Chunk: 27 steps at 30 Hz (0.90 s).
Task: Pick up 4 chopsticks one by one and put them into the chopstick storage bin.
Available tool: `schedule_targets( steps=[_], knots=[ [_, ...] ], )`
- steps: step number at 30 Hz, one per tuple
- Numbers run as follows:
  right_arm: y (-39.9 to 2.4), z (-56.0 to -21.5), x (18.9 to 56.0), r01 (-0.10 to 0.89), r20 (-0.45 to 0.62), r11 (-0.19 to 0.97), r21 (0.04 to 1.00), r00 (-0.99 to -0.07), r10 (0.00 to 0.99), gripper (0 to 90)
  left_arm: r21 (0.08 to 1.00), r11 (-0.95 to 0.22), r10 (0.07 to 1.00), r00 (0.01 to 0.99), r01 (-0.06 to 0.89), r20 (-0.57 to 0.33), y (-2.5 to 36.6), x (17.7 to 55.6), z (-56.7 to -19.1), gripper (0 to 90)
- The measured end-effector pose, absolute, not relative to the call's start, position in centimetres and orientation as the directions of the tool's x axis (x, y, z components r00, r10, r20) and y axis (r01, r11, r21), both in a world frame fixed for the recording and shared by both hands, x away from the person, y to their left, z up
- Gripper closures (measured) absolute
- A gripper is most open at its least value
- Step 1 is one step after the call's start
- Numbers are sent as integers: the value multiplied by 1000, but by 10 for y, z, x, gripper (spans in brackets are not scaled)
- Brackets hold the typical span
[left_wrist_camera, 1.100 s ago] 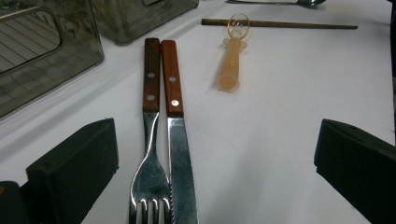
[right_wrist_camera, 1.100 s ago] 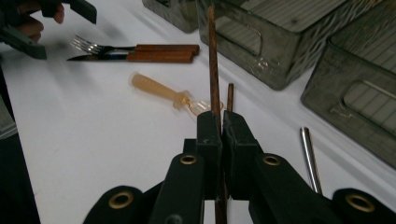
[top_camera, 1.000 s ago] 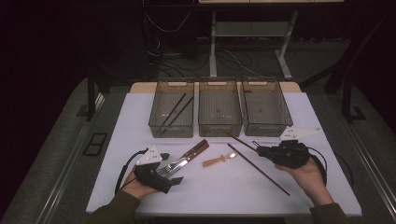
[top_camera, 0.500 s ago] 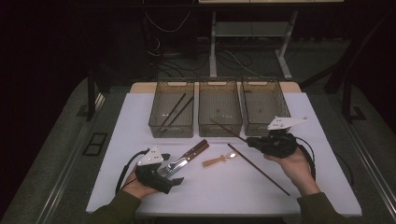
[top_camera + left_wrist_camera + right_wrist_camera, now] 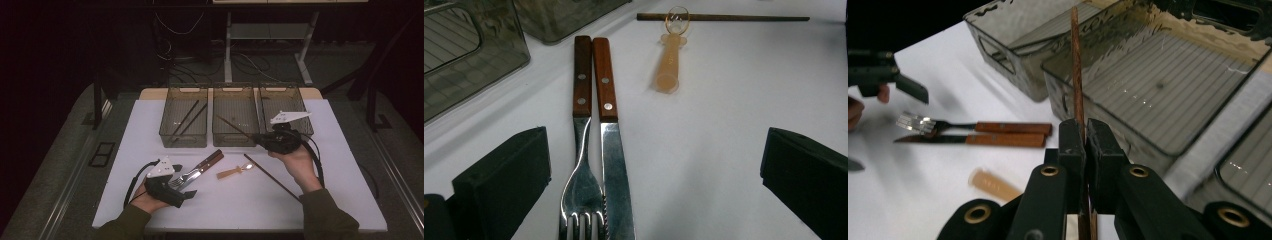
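A white table [image 5: 320,200] fills the middle of the high view, with a person's two forearms coming in from the bottom edge. Along its far side stand three see-through plastic bins in a row. The left bin [image 5: 184,118] holds two dark chopsticks lying at a slant; the middle bin [image 5: 235,116] and the right bin [image 5: 285,102] look empty.

The right claw [image 5: 261,140], held in the right hand at the near edge of the middle and right bins, is pressed together and pinching a dark wooden chopstick [image 5: 1077,65]. In the right gripper view the stick runs up from between the jaws and out over the middle bin. The grip seems to sit near one end, so the long free part could swing or slip, catch on a bin's rim, or drop into the middle bin instead of beside the pair on the left.

The left claw [image 5: 654,185] rests low on the table at the near left, spread wide and holding nothing. Between its jaws lie a fork [image 5: 581,150] and a knife [image 5: 610,135] with brown wooden handles, side by side and touching.

A second chopstick [image 5: 272,176] lies loose on the table near the right forearm, and a small amber plastic spoon [image 5: 235,172] sits just beside its far end.
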State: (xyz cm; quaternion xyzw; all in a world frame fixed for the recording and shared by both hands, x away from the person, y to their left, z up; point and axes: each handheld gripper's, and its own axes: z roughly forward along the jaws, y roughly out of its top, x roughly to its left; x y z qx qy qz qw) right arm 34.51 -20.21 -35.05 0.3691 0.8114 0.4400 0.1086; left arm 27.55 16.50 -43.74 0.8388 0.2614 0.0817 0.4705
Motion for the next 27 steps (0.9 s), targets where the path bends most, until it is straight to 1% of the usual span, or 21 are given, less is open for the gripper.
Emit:
schedule_targets(
  steps=[12,27],
  knots=[
    [-168,-340,371,514,148,336,789,-690,708,860,833,-420,513,851,361,-110,165,275,-437,0],
    [-127,-336,403,527,131,338,780,-665,735,860,834,-414,512,851,366,-119,164,275,-437,0]
  ],
)
